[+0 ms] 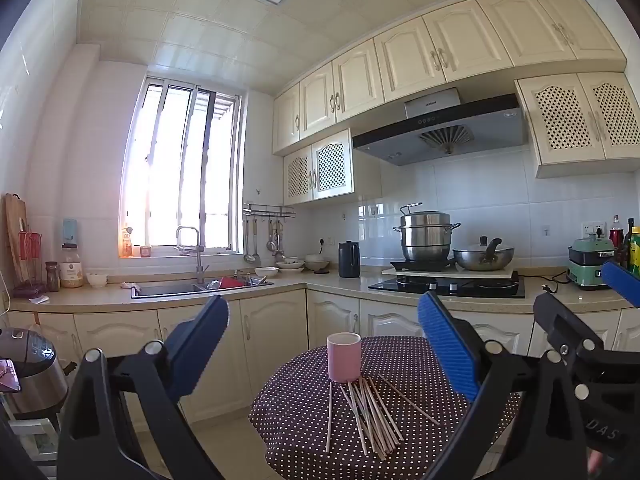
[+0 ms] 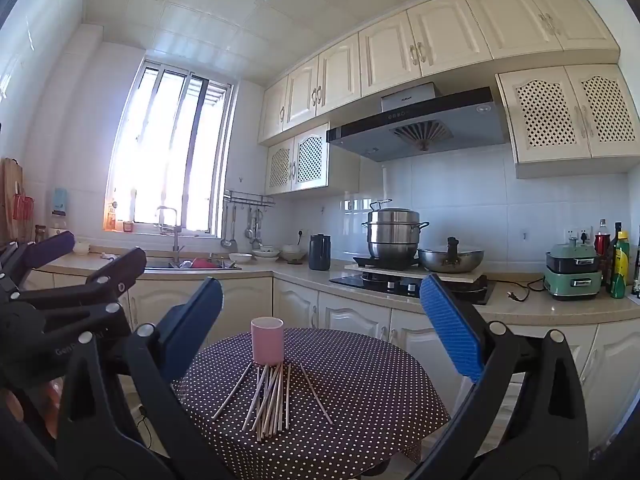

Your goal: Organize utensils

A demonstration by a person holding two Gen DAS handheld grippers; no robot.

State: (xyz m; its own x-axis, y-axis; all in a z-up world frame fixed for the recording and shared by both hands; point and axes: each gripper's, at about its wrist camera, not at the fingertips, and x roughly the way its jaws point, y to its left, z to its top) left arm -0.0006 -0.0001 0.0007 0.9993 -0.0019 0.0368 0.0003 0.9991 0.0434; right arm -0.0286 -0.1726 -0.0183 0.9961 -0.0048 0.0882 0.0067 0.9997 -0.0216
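Observation:
A pink cup (image 1: pixel 344 357) stands upright on a small round table with a dark polka-dot cloth (image 1: pixel 404 368). Several pale wooden chopsticks (image 1: pixel 370 416) lie fanned out loose on the cloth just in front of the cup. My left gripper (image 1: pixel 324 344) is open and empty, held above and short of the table. The right gripper (image 1: pixel 580 296) shows at the right edge of the left wrist view. In the right wrist view the cup (image 2: pixel 267 340) and chopsticks (image 2: pixel 272 396) lie on the cloth (image 2: pixel 360 380); my right gripper (image 2: pixel 320 320) is open and empty, the left gripper (image 2: pixel 80 256) beside it.
Behind the table runs an L-shaped kitchen counter (image 1: pixel 320 280) with a sink (image 1: pixel 200 288), a hob with a steel steamer pot (image 1: pixel 426 236) and a wok (image 1: pixel 482 258), a dark kettle (image 1: pixel 349 259) and bottles at the right. A rice cooker (image 1: pixel 28 372) stands at the left.

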